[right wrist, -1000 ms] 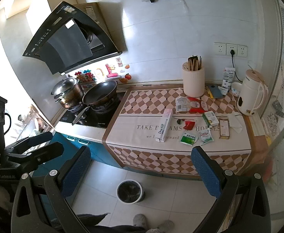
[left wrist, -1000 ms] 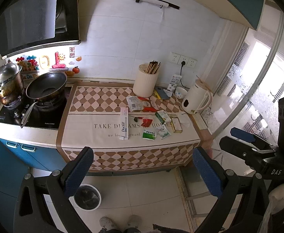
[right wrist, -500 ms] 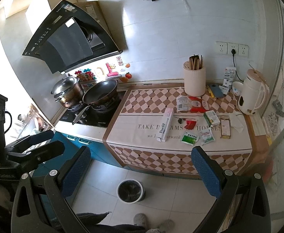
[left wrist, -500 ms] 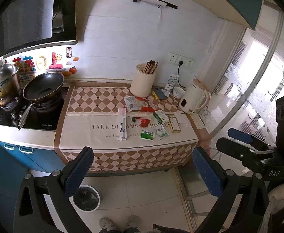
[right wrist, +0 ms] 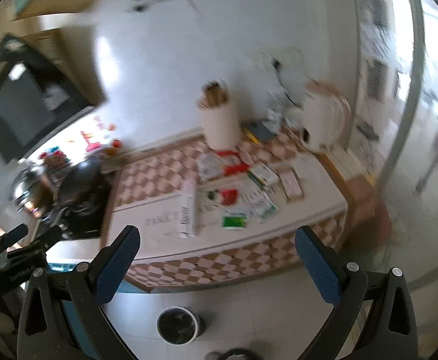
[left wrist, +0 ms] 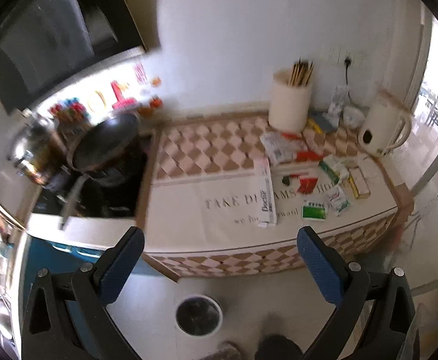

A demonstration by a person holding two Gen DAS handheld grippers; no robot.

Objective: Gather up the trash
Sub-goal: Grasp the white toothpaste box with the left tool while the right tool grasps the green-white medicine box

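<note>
On the counter (left wrist: 189, 210), at 12 o'clock from my left gripper (left wrist: 220, 258), lies the trash: a long white box (left wrist: 266, 193), a green packet (left wrist: 314, 211) and a red wrapper (left wrist: 306, 183). Both my left and right gripper (right wrist: 217, 258) are spread wide and hold nothing. Down at 6 o'clock, the trash bin (left wrist: 198, 315) stands on the floor. My right view is blurry.

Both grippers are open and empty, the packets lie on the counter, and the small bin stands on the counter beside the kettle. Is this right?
One thing is wrong: the bin stands on the floor in front of the counter, not beside the kettle; the left wrist view shows it. The left gripper and right gripper are open and empty, and the packets lie on the counter.
</note>
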